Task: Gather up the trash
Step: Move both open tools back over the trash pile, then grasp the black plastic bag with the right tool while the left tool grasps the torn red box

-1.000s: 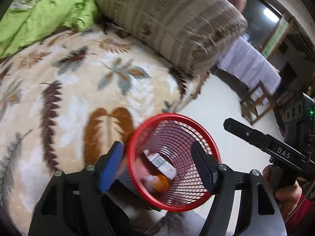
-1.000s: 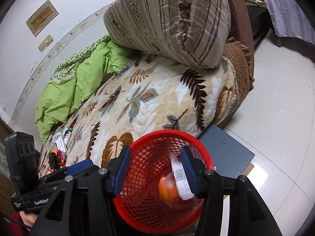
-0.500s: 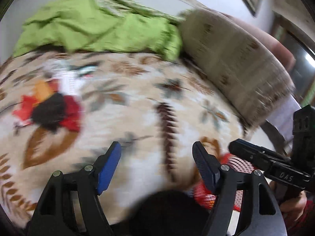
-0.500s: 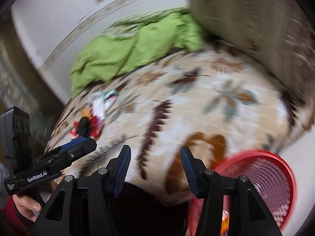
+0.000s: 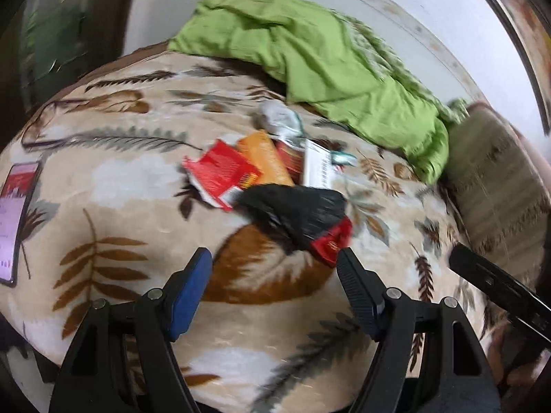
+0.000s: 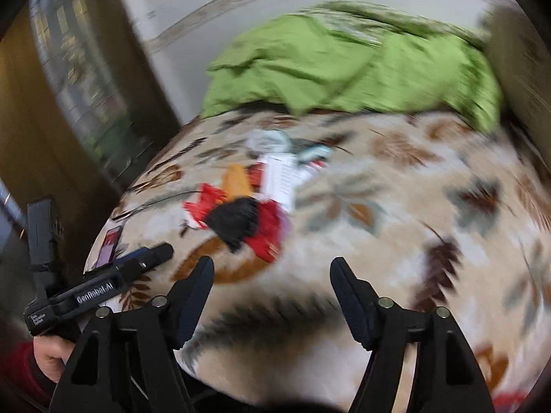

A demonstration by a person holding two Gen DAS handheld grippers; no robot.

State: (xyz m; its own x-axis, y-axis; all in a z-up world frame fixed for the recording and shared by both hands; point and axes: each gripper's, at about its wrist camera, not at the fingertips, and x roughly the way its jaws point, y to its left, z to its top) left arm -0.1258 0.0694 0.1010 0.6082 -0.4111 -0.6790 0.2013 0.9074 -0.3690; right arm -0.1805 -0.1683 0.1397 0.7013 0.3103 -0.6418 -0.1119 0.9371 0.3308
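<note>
A pile of trash lies on the leaf-patterned bedspread [image 5: 113, 186]: a red wrapper [image 5: 220, 172], an orange packet [image 5: 265, 158], a crumpled black bag [image 5: 296, 213], a small red packet [image 5: 332, 241], a white paper strip [image 5: 316, 168] and a silvery wrapper [image 5: 280, 120]. My left gripper [image 5: 273, 258] is open and empty, just short of the black bag. The blurred right wrist view shows the same pile, with the black bag [image 6: 234, 220] ahead and left of my right gripper [image 6: 272, 265]. Its jaws are opening with nothing between them.
A green blanket [image 5: 327, 58] is bunched at the back of the bed and a striped pillow [image 5: 496, 186] lies at the right. A phone [image 5: 17, 220] rests near the bed's left edge. A wooden cabinet [image 6: 51, 103] stands left of the bed.
Both views swung from the red basket, with an orange item and a label inside, across the bed to the trash pile. The basket left view. The right jaws stand wider.
</note>
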